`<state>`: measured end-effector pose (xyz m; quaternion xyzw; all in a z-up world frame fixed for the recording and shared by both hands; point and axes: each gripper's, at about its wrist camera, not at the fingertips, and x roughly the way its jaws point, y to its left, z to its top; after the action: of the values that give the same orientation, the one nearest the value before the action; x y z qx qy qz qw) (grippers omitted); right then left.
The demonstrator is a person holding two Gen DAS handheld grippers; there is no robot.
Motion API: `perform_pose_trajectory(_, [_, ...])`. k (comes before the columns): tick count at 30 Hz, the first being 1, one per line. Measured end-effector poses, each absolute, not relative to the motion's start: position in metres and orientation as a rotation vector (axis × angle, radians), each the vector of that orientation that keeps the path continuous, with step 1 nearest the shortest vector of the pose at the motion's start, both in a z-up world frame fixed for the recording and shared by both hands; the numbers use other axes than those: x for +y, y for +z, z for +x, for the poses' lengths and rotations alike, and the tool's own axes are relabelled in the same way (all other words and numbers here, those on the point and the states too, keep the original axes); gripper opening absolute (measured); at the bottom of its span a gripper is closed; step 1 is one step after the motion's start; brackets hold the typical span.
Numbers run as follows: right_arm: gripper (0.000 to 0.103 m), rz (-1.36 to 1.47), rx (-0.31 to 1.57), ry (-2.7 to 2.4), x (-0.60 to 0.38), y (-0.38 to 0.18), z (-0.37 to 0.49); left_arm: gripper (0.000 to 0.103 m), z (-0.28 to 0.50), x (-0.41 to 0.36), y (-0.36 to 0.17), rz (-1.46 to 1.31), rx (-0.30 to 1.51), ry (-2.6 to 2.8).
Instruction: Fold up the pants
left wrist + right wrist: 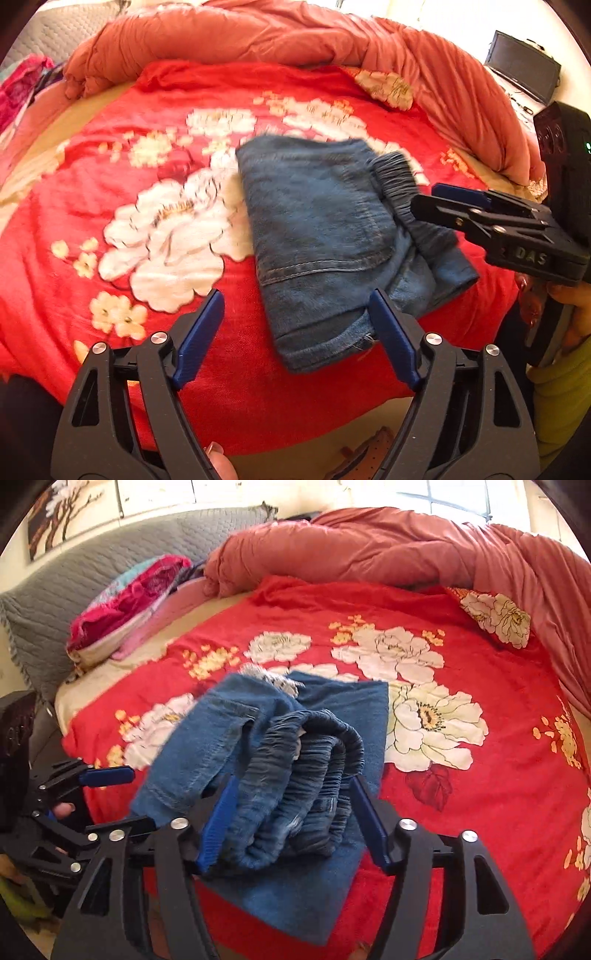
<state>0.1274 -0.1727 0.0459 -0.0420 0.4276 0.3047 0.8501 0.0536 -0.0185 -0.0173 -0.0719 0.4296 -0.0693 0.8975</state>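
Blue denim pants [325, 236] lie folded into a small bundle on the red flowered blanket [155, 147]. My left gripper [295, 325] is open and empty, just before the bundle's near hem. My right gripper [291, 812] has its blue pads on either side of the gathered elastic waistband [306, 775] and its jaws stand wide, the band bunched between them. In the left wrist view the right gripper [432, 199] reaches in from the right at the waistband [399, 184]. The left gripper [110, 775] shows at the left of the right wrist view.
A rumpled salmon duvet [295, 33] is piled along the bed's far side. A grey quilted headboard [92, 572] and pink clothes [122, 602] are at the far left. A laptop [524, 66] sits beyond the bed. The bed's near edge is below my grippers.
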Motion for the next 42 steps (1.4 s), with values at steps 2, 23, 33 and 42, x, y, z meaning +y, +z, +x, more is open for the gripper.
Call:
perform_pose_trajectory(2, [0.063, -0.064, 0.868, 0.646, -0.178, 0.057, 0.120, 0.073, 0.050, -0.017, -0.006, -0.149, 0.860, -0.143])
perform_pose_trajectory(23, [0.093, 0.073, 0.848, 0.564, -0.212, 0.078, 0.137, 0.088, 0.088, -0.016, 0.017, -0.151, 0.809, -0.119])
perform_pose_trajectory(33, [0.093, 0.217, 0.994, 0.615, -0.216, 0.037, 0.169, 0.088, 0.114, -0.006, -0.021, -0.205, 0.910, -0.106])
perform_pose_trajectory(42, [0.093, 0.305, 1.140, 0.700, -0.199, 0.002, 0.200, 0.088, 0.122, -0.007, -0.035, -0.244, 0.940, -0.141])
